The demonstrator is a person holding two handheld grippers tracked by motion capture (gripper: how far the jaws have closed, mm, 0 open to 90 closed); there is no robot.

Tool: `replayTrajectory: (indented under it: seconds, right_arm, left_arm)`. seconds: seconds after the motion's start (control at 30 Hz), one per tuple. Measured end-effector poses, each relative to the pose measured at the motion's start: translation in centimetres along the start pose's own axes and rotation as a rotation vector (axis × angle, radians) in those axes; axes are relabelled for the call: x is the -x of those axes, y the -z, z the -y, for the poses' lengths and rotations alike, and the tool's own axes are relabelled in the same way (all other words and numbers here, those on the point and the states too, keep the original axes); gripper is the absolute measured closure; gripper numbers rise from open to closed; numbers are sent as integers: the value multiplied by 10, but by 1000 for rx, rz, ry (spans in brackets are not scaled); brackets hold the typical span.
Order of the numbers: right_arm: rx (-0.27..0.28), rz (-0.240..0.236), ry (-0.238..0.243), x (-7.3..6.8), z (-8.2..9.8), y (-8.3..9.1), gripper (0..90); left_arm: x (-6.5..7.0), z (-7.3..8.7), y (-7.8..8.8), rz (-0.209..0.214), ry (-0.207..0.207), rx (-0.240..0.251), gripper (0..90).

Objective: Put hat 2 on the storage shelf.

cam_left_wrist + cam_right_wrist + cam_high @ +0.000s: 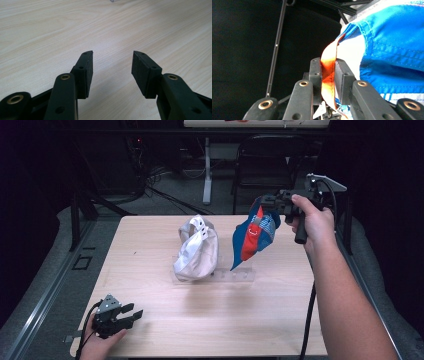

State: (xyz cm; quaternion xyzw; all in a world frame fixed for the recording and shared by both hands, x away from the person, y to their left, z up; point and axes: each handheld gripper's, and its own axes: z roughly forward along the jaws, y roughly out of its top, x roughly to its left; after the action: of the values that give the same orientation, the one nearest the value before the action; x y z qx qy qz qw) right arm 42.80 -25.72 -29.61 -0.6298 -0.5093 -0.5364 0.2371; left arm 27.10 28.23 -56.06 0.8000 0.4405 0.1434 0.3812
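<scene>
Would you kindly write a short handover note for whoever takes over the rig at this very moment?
Right claw: shut on the blue and red cap, pinching an orange part of its fabric; it holds the cap in the air over the far right of the table.
Left claw: open, holding nothing, low over the near left corner.
White cap: at mid-table on the clear stand, which has free space to its right.
Done: blue and red cap gripped and lifted.
Left: probably set it on the stand beside the white cap, then release.
</scene>
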Motion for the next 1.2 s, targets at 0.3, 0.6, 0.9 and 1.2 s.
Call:
replayTrajectory:
  seconds: [0.3,0.6,0.9,1.2]
  right_arm:
    - [-32,46,-7,13,-6,-11,776]
    - [-71,83,16,14,-5,-23,776]
    - [-73,80,3,25,1,-37,775]
    - [-77,84,-10,39,5,-41,774]
  left_arm:
    - [-2,1,0,1,1,-21,523]
    - [-3,0,-1,3,-4,-26,523]
    - [-2,1,-1,0,2,-5,523]
    - [-2,1,-1,4,-1,-16,523]
